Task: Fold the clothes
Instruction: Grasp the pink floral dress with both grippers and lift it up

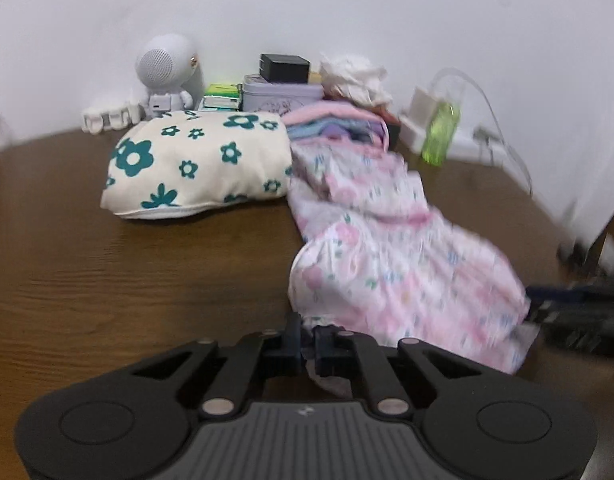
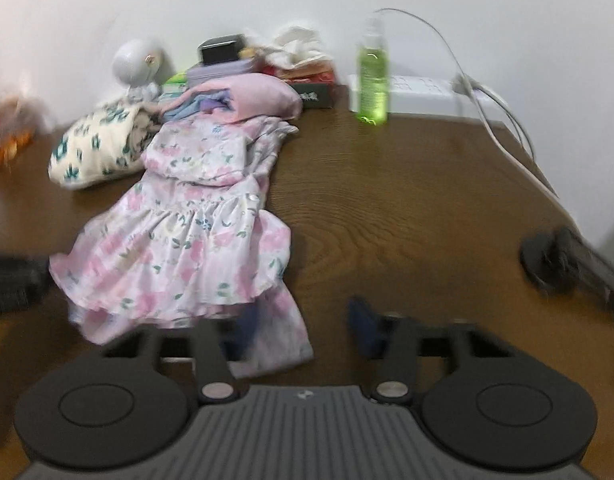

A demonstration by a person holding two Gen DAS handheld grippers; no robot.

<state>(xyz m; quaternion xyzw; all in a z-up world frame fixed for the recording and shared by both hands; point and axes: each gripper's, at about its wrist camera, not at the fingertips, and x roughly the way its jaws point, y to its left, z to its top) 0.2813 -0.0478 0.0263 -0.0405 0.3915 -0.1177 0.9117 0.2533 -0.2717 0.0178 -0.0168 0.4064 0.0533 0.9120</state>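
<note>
tin (image 1: 282, 98) | lid shut | black box (image 1: 285, 67) on top

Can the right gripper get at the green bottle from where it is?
Probably yes. The green bottle stands upright at the far edge of the table, with bare wood between it and the right gripper. The dress lies off to the left, though some cloth sits between the gripper's fingers.
</note>
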